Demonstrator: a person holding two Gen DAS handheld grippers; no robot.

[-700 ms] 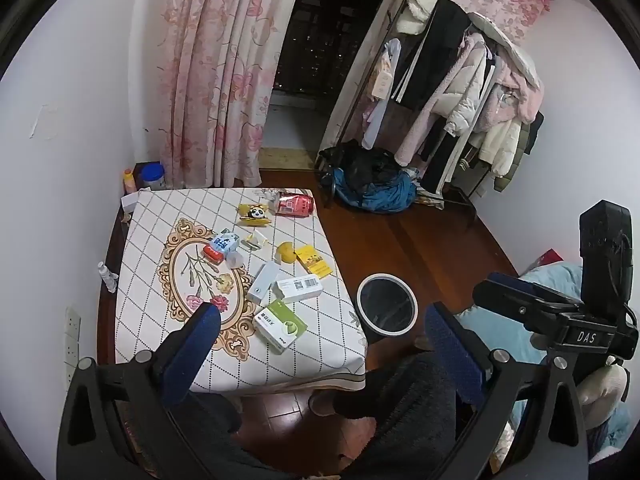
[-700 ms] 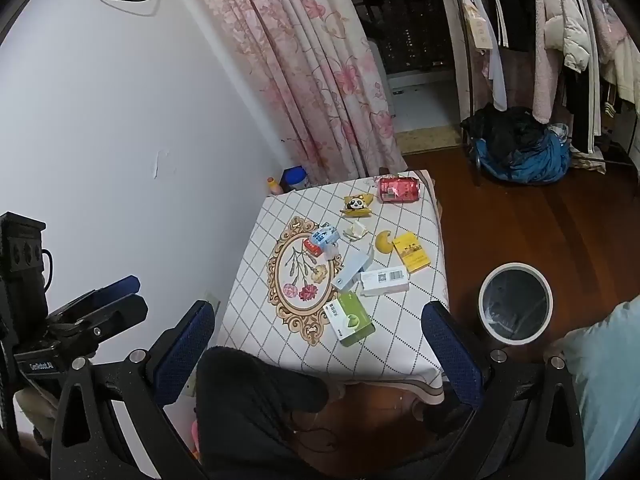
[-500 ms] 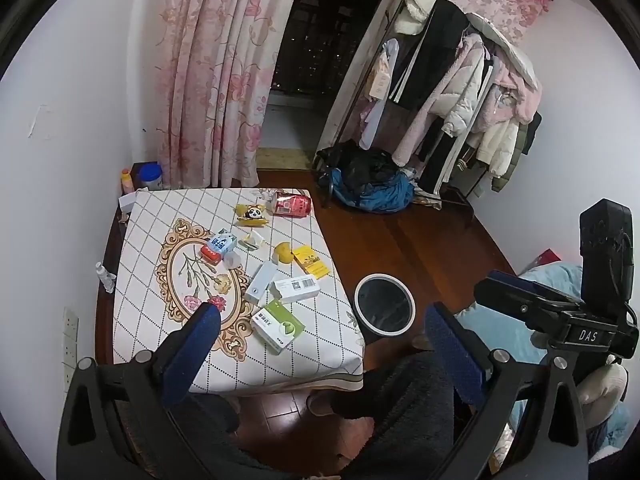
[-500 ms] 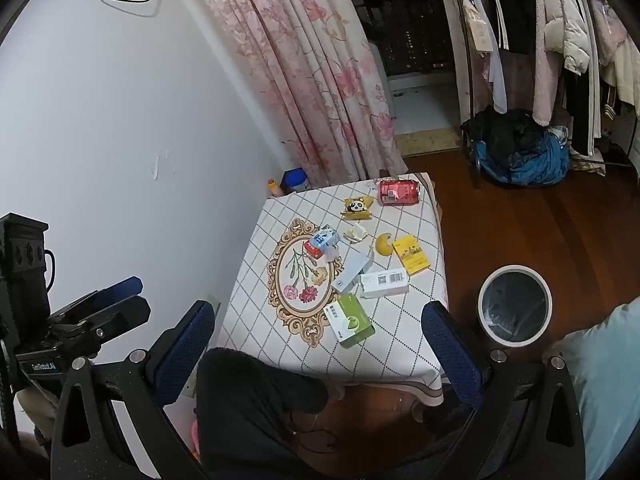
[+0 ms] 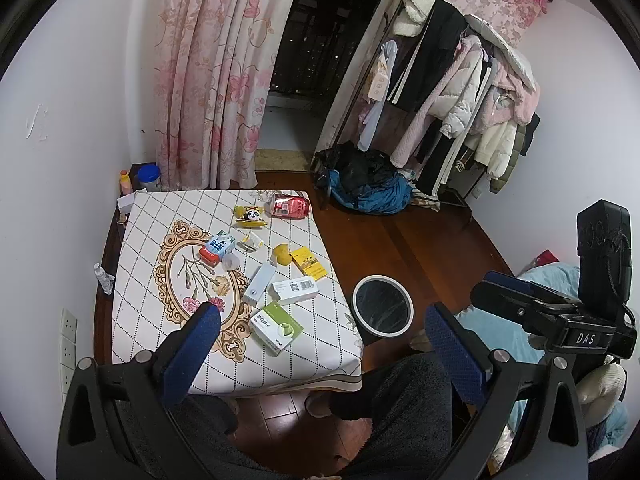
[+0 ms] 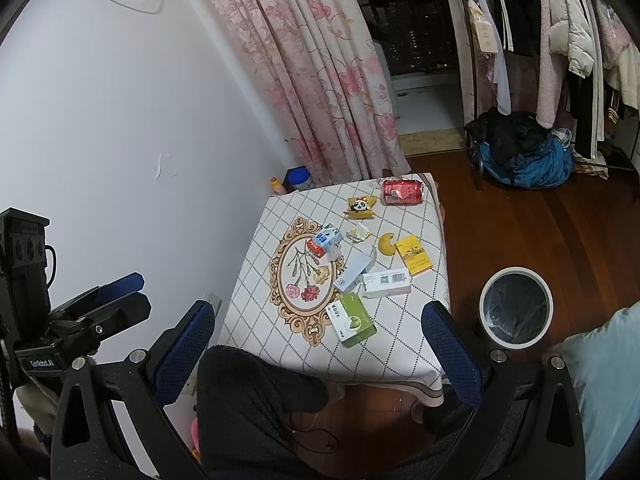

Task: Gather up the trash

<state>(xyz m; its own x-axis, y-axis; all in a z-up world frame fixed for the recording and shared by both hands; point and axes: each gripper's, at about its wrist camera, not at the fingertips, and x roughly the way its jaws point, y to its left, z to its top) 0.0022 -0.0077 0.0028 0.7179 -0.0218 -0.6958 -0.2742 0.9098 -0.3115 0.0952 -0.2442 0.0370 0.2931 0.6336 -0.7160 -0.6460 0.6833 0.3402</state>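
We hold both grippers high above the room, looking down on a small worktop (image 5: 144, 216) covered with a diamond-checked cloth that has a floral medallion at its centre. The left gripper (image 5: 320, 328) has its blue-padded fingers (image 5: 192, 352) spread wide with nothing between them, and the right gripper (image 6: 320, 332) is spread just as wide, also empty.

The trash lies scattered over the right half of the cloth. Nearest us is a green and white box (image 5: 276, 329); just beyond it lie a white box with a barcode (image 5: 294, 290) and a long pale blue box (image 5: 260, 284), the two close together. Further back sit a yellow box (image 5: 307, 263) beside a yellow fruit peel (image 5: 281, 254), a crumpled wrapper (image 5: 250, 242), and a blue and white carton (image 5: 218, 245) touching a small red pack (image 5: 208, 255). At the far edge are a yellow panda snack bag (image 5: 250, 216) and a red can (image 5: 291, 205) lying on its side.

A round white bin (image 5: 382, 311) with a dark liner stands on the wooden floor (image 5: 400, 240), just beside the worktop's right edge. Our dark-trousered knees (image 6: 256, 392) show below the fingers in both views.
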